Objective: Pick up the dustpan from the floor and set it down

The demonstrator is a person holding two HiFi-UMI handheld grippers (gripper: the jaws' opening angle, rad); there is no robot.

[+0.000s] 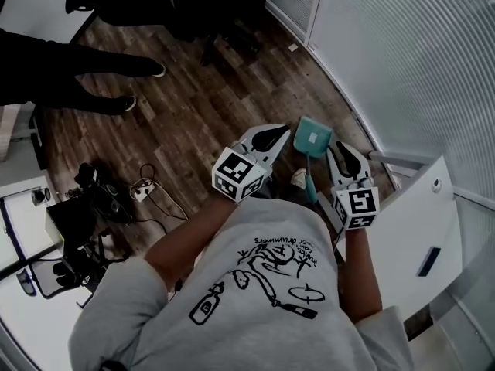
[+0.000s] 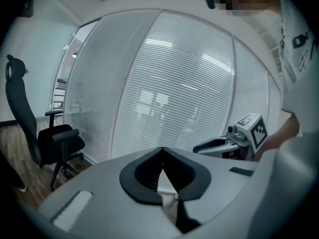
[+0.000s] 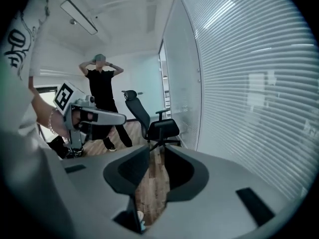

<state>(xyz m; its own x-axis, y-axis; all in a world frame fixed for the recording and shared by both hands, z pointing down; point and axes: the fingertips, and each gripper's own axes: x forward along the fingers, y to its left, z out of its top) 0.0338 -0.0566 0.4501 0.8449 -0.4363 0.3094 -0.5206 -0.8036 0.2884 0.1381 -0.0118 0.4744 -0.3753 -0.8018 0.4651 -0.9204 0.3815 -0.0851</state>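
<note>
1. The teal plastic dustpan (image 1: pixel 313 137), with its long teal handle (image 1: pixel 309 178) pointing back toward the person, rests on the brown wood-plank floor (image 1: pixel 193 122) at the far right, close to the foot of the glass wall with white slatted blinds (image 1: pixel 402 60); it is touched by neither gripper
2. The left gripper (image 1: pixel 276 135) is held above the floor, just left of the dustpan; its jaws are brought together tip to tip with nothing caught between them, which suits a hand given no part in the carrying
3. The right gripper (image 1: pixel 344 155) is held just right of the handle; its jaws are parted about halfway, only bare floor is seen through the gap, and nothing is gripped
4. Both grippers are kept near the person's grey printed T-shirt (image 1: pixel 255 300) and tilted slightly downward, so the dustpan is left in plain sight between them
5. From how things lie, the dustpan is judged to be either already set down or not yet lifted; which of the two cannot be told
6. If a grasp is wanted, the slim handle is judged the better hold for the half-parted right jaws, the broad pan being too wide
</note>
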